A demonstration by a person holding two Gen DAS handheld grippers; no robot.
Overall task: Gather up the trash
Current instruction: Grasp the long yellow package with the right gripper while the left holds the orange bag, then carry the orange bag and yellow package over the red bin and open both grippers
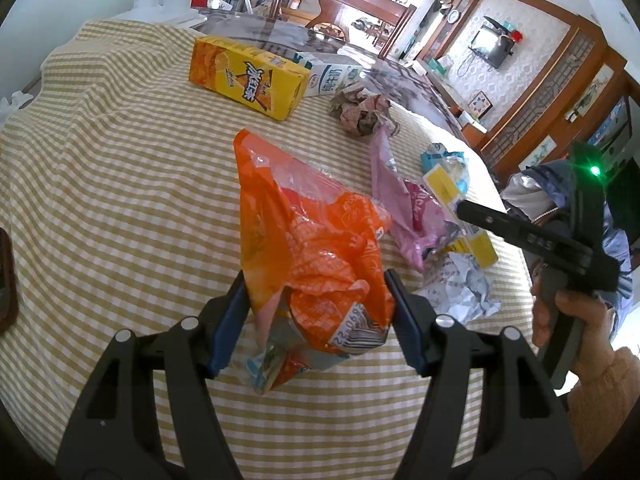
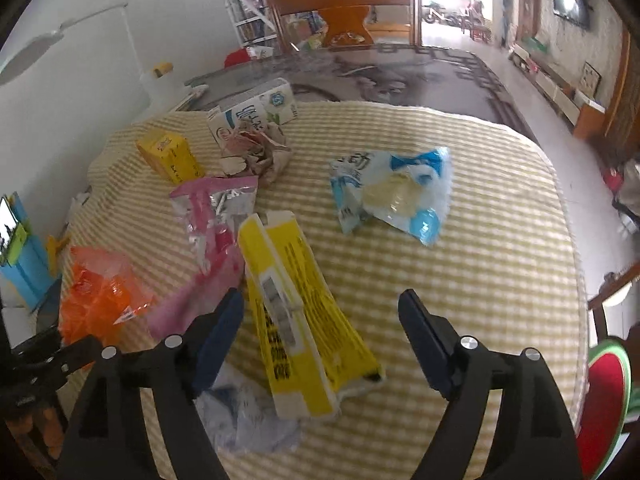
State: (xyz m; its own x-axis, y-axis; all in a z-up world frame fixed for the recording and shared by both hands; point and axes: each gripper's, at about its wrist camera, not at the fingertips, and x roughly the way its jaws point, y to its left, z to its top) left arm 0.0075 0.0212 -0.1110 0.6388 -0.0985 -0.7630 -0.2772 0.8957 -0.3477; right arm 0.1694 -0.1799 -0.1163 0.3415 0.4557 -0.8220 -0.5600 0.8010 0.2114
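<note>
My left gripper (image 1: pixel 318 312) has its fingers on both sides of an orange plastic snack bag (image 1: pixel 312 240), which stands crumpled between them on the checked tablecloth (image 1: pixel 120 184); the bag also shows in the right wrist view (image 2: pixel 100 296). My right gripper (image 2: pixel 320 332) is open over a flattened yellow carton (image 2: pixel 296 312), with nothing between its fingers gripped. Beside it lie a pink wrapper (image 2: pixel 212 232), a blue-and-white wrapper (image 2: pixel 392 192) and crumpled white paper (image 2: pixel 248 420). The right gripper also shows at the right of the left wrist view (image 1: pixel 520 232).
Farther back lie a yellow drink carton (image 1: pixel 248 76), a white milk carton (image 1: pixel 332 76) and a crumpled paper ball (image 1: pixel 364 112). The cloth's edge drops off on the right (image 2: pixel 560 240). A wooden chair (image 2: pixel 344 16) stands behind the table.
</note>
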